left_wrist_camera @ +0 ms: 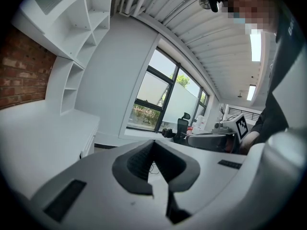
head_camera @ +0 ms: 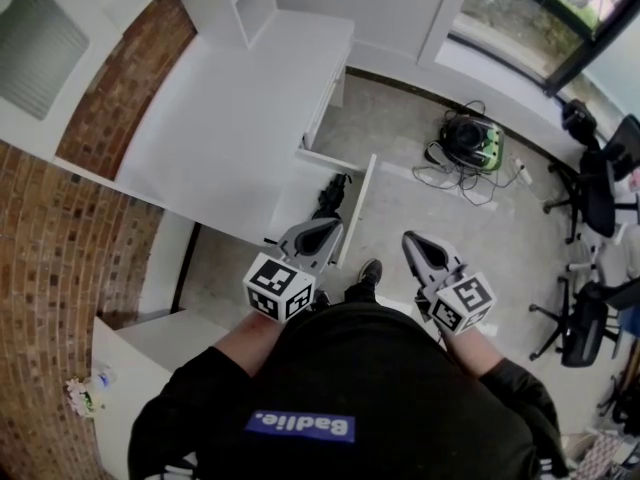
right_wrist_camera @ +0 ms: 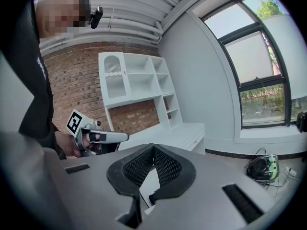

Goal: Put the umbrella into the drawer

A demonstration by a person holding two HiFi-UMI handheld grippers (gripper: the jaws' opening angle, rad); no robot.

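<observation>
Brick wall (head_camera: 130, 78) stands at the far left, then the white surface (head_camera: 230, 118). At its edge the drawer (head_camera: 358, 208) stands open, with the black umbrella (head_camera: 332, 196) lying inside it. My left claw (head_camera: 330, 226) is pressed together on nothing by the drawer's near end. My right claw (head_camera: 415, 240), over the floor (head_camera: 420, 198), is likewise closed and empty.
</observation>
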